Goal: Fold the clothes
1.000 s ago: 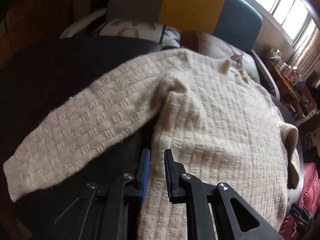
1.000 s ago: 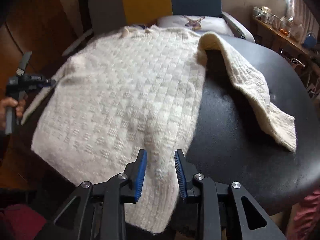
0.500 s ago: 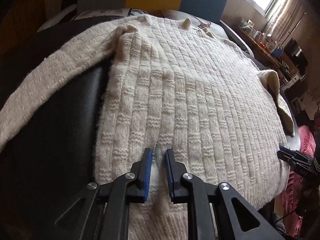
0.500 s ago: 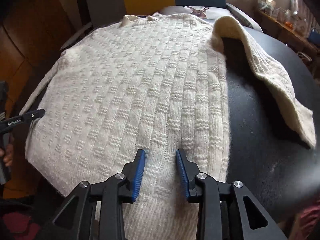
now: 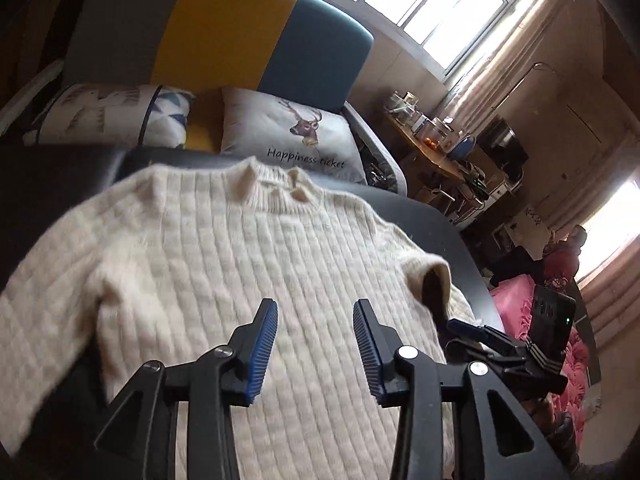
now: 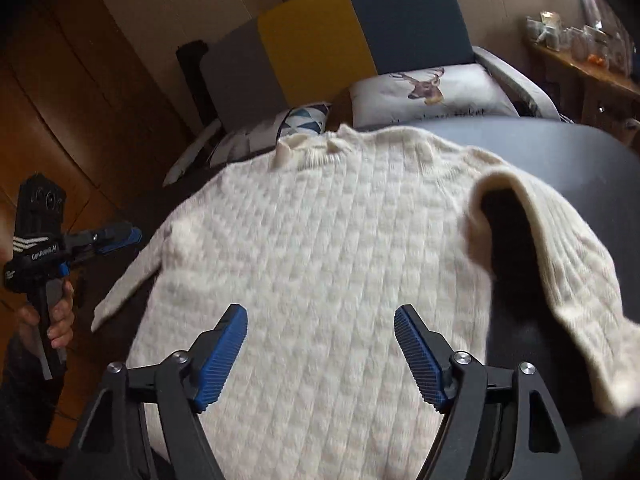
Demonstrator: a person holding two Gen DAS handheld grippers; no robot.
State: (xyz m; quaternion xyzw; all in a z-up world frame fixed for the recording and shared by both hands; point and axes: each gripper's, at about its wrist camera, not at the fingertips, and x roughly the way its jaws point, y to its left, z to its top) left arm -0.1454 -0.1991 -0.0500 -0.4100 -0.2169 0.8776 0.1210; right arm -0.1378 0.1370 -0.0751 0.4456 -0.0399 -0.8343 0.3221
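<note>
**Cream sweater spread flat, both tools letting go above it**

The left tool (image 5: 315,338) hangs over the lower body of the cream knit sweater (image 5: 248,272), its blue-padded jaws opening with nothing caught between them; the knit lies below the pads, untouched. A hand (image 6: 60,320) grips this tool's handle, seen at the left edge of the right wrist view.

The sweater lies face-up across the dark desk (image 5: 444,232), collar at the far edge toward the sofa. Its left sleeve (image 5: 36,320) runs out to the left over the dark top. Beyond the collar sit a deer-print cushion (image 5: 292,132) and a patterned cushion (image 5: 108,116) against the grey, yellow and teal sofa back (image 5: 224,28).

The right tool (image 6: 321,346) hovers over the sweater's lower middle, jaws opening wide and empty. To its right, the right sleeve (image 6: 560,256) arches up off the desk in a loose loop, its cuff end draped down toward the near edge.
</note>
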